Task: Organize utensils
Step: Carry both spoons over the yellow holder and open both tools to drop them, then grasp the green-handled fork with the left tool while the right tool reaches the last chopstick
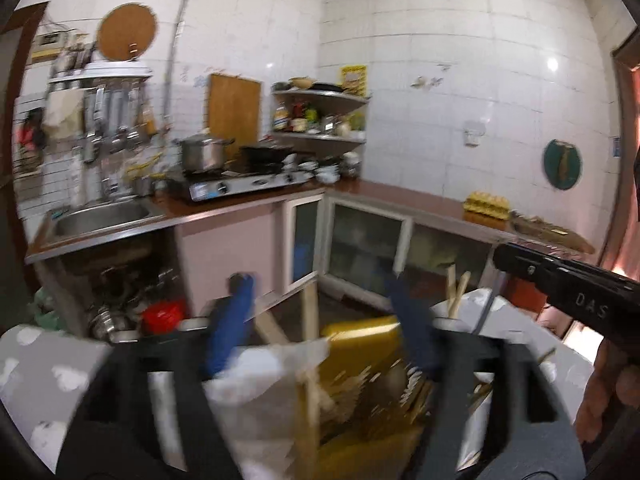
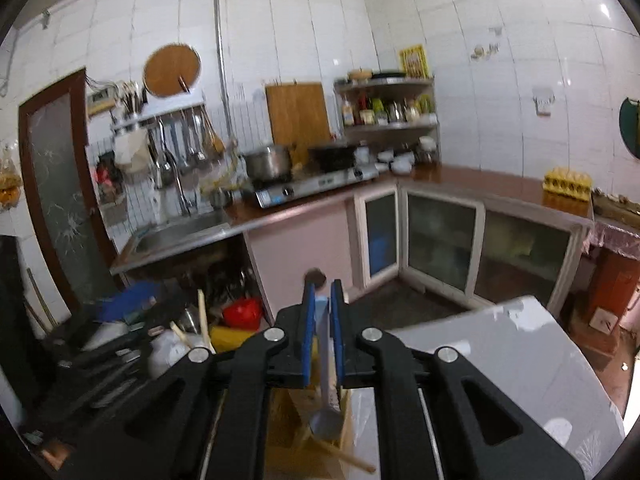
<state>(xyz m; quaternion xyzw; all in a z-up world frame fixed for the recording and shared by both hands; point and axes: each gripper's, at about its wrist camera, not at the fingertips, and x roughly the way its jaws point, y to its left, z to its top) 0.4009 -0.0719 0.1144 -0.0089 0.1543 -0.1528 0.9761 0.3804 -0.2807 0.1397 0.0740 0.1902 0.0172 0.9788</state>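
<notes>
My right gripper (image 2: 323,320) points slightly down, and a metal spoon (image 2: 326,420) hangs bowl-down between its blue pads (image 2: 307,332). The pads stand a little apart, with a thin gap showing beside the handle. Under the spoon is a brown open box (image 2: 288,420) with a wooden stick (image 2: 348,460) lying in it. My left gripper (image 1: 320,320) is wide open, with nothing pressed between its blue fingers (image 1: 234,328). It hovers over a yellow container (image 1: 360,344) of blurred wooden utensils. A white cup (image 1: 472,308) holding wooden sticks stands beside it. The right gripper's black body (image 1: 568,280) shows at the right edge.
A grey cloth with white patches (image 2: 500,360) covers the table. Beyond it run a brown counter (image 2: 480,184), a sink (image 2: 176,236), a stove with a pot (image 2: 268,162) and glass cabinet doors (image 2: 440,244). A red bowl (image 2: 242,312) sits low under the sink. An egg tray (image 1: 486,202) rests on the counter.
</notes>
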